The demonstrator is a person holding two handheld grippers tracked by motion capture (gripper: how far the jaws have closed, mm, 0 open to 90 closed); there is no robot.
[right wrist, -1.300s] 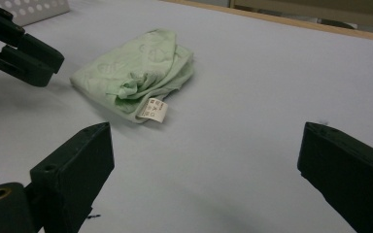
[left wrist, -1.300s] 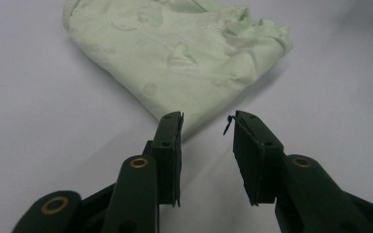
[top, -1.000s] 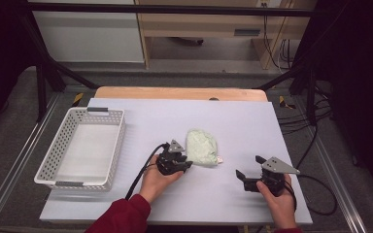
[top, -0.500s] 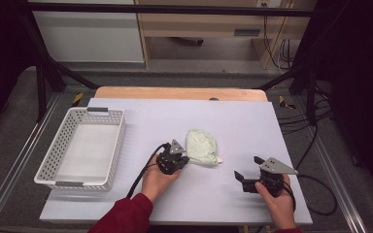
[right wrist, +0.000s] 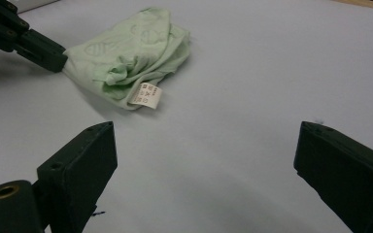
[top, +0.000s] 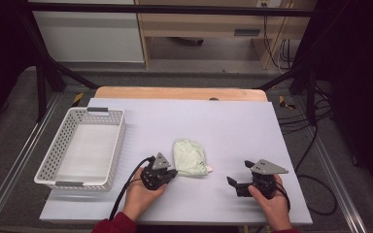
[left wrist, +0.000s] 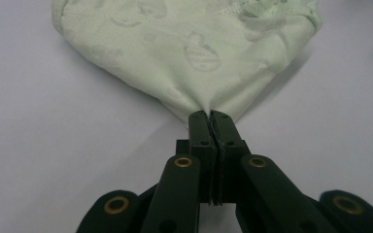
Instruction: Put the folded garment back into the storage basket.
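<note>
On table, crumpled green cloth [top: 189,157] long axis front-to-back, label [top: 208,169] toward right tongs [top: 237,186]

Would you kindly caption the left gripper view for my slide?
Left hand-held gripper shut on the pale green cloth on the white table.

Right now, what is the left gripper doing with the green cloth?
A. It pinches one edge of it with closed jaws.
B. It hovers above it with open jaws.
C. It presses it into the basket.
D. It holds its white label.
A: the left gripper is shut on an edge of the cloth, which lies on the table.
</note>
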